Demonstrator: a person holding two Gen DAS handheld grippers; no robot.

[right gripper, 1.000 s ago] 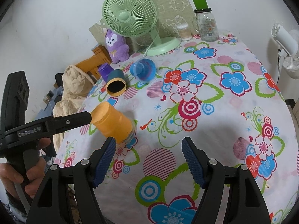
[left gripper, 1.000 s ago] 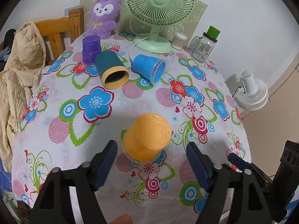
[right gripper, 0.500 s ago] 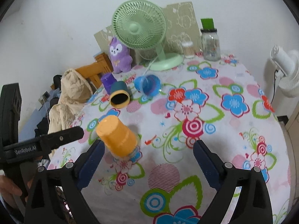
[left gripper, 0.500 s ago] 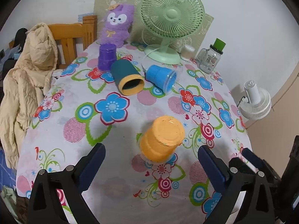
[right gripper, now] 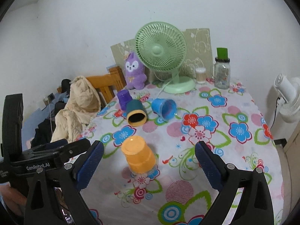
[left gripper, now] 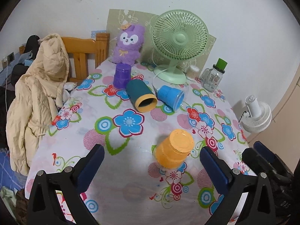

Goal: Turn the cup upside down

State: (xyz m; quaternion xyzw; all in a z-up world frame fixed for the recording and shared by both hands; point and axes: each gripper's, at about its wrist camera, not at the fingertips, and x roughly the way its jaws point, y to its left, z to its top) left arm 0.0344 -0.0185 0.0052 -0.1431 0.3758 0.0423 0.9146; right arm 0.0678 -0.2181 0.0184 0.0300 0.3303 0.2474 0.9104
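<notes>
Blue-padded left gripper (left gripper: 151, 166) and right gripper (right gripper: 149, 164) are hovering wide open, holding nothing. Between them the orange plastic cup (left gripper: 174, 153) is standing upside down on the flowered tablecloth (left gripper: 78, 131). That flip looks finished; next, probably the teal cup (left gripper: 141, 98) lying sideways.

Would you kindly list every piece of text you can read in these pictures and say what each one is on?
"GenRobot.AI": white lettering on the black body of the left tool, seen in the right wrist view.
Further small white print lower on that body: too small to read.
Printed label on the glass jar: blurred, unreadable.
Embossed marks on the right tool's black body: not clearly legible.
</notes>
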